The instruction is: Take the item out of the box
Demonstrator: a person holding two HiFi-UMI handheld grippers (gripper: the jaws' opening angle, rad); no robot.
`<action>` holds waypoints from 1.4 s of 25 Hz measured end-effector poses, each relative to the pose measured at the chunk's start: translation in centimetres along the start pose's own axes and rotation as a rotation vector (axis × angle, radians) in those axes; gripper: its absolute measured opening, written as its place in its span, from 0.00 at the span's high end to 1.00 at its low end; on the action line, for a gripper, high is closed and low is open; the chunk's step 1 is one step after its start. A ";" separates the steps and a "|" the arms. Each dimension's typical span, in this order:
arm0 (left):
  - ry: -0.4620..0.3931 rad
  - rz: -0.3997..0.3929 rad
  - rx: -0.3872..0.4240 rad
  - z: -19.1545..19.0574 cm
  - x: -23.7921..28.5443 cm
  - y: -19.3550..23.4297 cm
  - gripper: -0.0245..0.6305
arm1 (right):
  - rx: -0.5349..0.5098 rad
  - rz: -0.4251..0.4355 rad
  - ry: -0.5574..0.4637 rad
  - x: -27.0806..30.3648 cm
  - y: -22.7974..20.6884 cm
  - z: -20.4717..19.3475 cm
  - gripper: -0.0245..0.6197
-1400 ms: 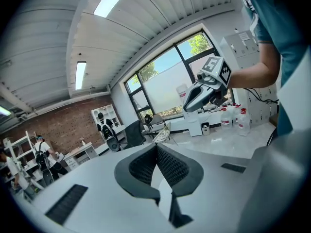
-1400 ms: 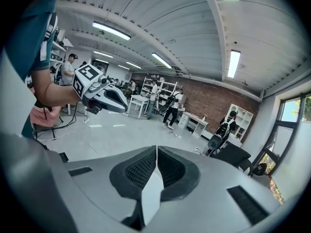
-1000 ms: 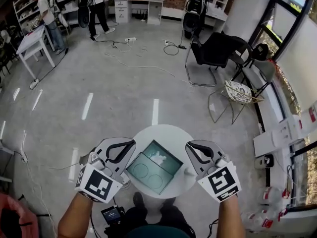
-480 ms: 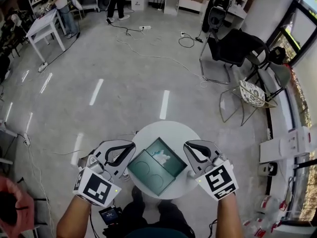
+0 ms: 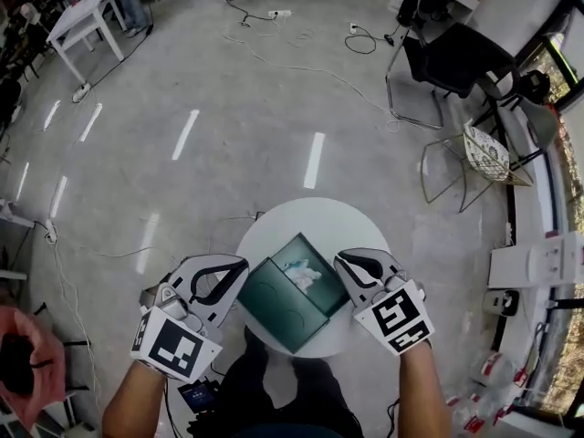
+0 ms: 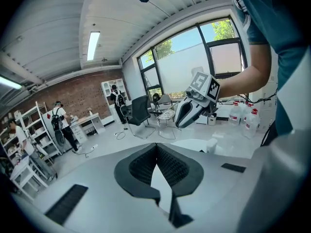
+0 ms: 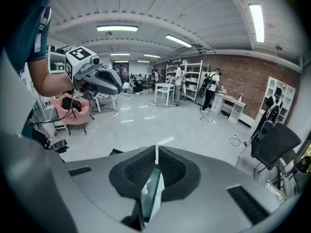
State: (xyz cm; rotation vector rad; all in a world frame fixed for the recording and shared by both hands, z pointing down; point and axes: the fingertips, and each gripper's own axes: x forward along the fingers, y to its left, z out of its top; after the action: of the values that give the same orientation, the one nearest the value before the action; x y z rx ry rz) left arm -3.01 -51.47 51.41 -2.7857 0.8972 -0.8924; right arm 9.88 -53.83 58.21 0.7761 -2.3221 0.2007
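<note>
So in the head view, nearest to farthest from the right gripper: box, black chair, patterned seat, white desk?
1. Box, at the right gripper.
2. Patterned seat, to the right.
3. Black chair, upper right.
4. White desk, far upper left.

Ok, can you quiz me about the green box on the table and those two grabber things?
1. True or false: the green box lies between the left gripper and the right gripper.
2. What is inside the open box? A) a red ball B) a white item C) nothing at all
3. Fill in: the top of the white table under the box is ____ in shape.

Key: 1 true; 2 B; 3 round.
</note>
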 end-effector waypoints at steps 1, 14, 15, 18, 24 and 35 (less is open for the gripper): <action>0.006 -0.003 -0.005 -0.6 0.7 0.1 0.93 | 0.005 0.010 0.009 1.0 -0.3 -0.7 0.90; 0.058 -0.043 -0.055 -9.3 6.8 0.4 0.93 | 0.057 0.133 0.134 13.0 0.5 -10.0 0.90; 0.061 -0.046 -0.056 -9.9 7.2 0.4 0.93 | 0.058 0.144 0.146 13.8 0.8 -10.7 0.90; 0.072 -0.053 -0.059 -11.8 8.2 0.4 0.93 | 0.065 0.179 0.183 16.3 1.8 -12.8 0.90; 0.093 -0.063 -0.085 -15.5 10.4 0.8 0.93 | 0.103 0.246 0.250 21.1 2.9 -16.9 0.85; 0.118 -0.071 -0.128 -21.8 12.1 1.3 0.93 | 0.037 0.285 0.441 27.4 5.3 -23.5 0.75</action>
State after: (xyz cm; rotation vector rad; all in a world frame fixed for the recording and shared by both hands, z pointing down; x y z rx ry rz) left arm -7.82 -57.19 75.25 -2.9157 0.9072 -1.0564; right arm 3.45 -54.73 94.09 0.3660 -1.9984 0.4901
